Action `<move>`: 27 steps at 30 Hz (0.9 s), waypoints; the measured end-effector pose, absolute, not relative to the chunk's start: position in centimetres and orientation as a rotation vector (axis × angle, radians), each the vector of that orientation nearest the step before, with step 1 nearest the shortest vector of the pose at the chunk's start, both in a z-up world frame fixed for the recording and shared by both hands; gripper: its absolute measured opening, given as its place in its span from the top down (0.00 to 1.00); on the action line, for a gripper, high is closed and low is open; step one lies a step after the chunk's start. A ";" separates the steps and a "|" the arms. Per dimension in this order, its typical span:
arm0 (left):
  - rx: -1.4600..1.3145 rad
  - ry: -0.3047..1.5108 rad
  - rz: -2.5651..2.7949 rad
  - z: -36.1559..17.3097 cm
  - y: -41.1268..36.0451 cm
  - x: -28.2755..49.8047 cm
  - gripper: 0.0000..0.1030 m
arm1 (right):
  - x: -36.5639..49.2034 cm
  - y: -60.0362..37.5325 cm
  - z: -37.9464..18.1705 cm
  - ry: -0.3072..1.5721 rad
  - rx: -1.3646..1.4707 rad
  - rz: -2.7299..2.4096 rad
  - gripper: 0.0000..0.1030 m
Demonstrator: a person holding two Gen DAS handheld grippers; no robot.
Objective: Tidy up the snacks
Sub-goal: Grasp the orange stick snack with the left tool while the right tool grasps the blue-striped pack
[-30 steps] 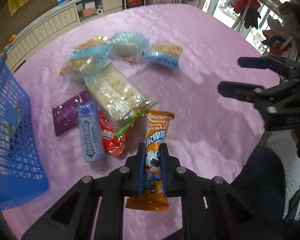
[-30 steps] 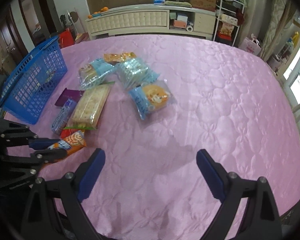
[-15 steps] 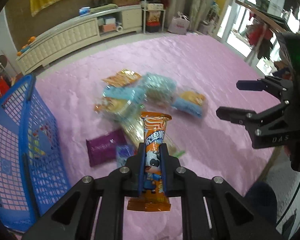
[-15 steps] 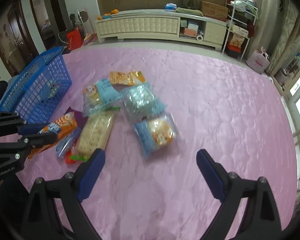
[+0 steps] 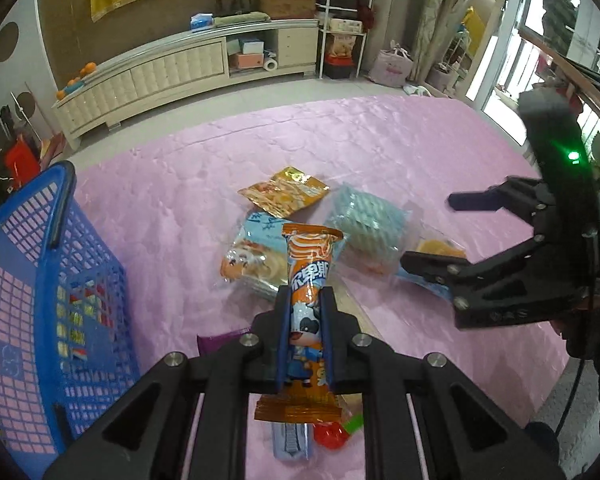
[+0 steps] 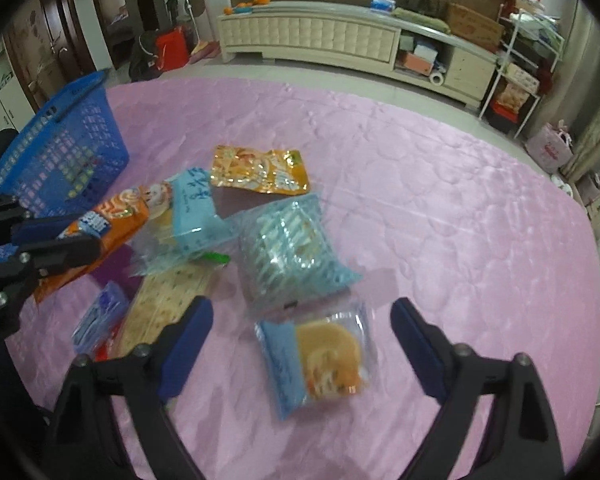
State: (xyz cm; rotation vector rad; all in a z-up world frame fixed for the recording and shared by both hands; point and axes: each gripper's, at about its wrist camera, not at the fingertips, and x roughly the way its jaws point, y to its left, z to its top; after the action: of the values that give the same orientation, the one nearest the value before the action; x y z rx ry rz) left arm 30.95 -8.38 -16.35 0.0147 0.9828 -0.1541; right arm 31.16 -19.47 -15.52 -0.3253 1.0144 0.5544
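Observation:
My left gripper (image 5: 305, 312) is shut on an orange snack stick pack (image 5: 308, 276) and holds it above the pink table, also seen in the right wrist view (image 6: 100, 220). The blue basket (image 5: 40, 280) stands to its left. My right gripper (image 6: 300, 324) is open and hovers just above a clear pack with a round cake and blue label (image 6: 320, 360); it shows in the left wrist view (image 5: 432, 232). A pale blue pack (image 6: 288, 244), a gold-orange pouch (image 6: 260, 170), a blue-labelled bread pack (image 6: 188, 216) and a cracker pack (image 6: 160, 312) lie on the table.
A purple pack (image 5: 220, 340), a blue gum pack (image 6: 100, 316) and a red pack (image 5: 332, 438) lie near the table's front. The pink quilted table (image 6: 460, 220) extends right. A white sideboard (image 6: 320, 36) stands behind across the floor.
My left gripper has lifted the orange pack higher and tilted toward the room. My right gripper has moved forward and down over the round cake pack.

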 end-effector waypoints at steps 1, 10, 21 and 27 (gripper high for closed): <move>0.010 0.986 -0.150 -16.5 -8.3 31.2 0.88 | 31.8 -19.2 -16.2 1.031 -0.330 0.566 0.28; -0.027 1.004 -0.134 -17.7 -7.2 32.7 0.88 | 34.3 -16.8 -18.3 1.051 -0.411 0.634 0.31; -0.009 1.000 -0.129 -17.6 -7.5 32.3 0.88 | 35.6 -15.6 -18.9 1.061 -0.500 0.672 0.31; -0.002 0.999 -0.130 -17.7 -7.8 32.4 0.88 | 35.7 -15.1 -19.4 1.054 -0.515 0.688 0.34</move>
State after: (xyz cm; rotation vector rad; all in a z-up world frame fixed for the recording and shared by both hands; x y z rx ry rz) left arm 32.44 -7.85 -17.74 -0.0018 0.9992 -0.1300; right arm 35.72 -15.07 -19.38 -0.5151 1.0536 0.6881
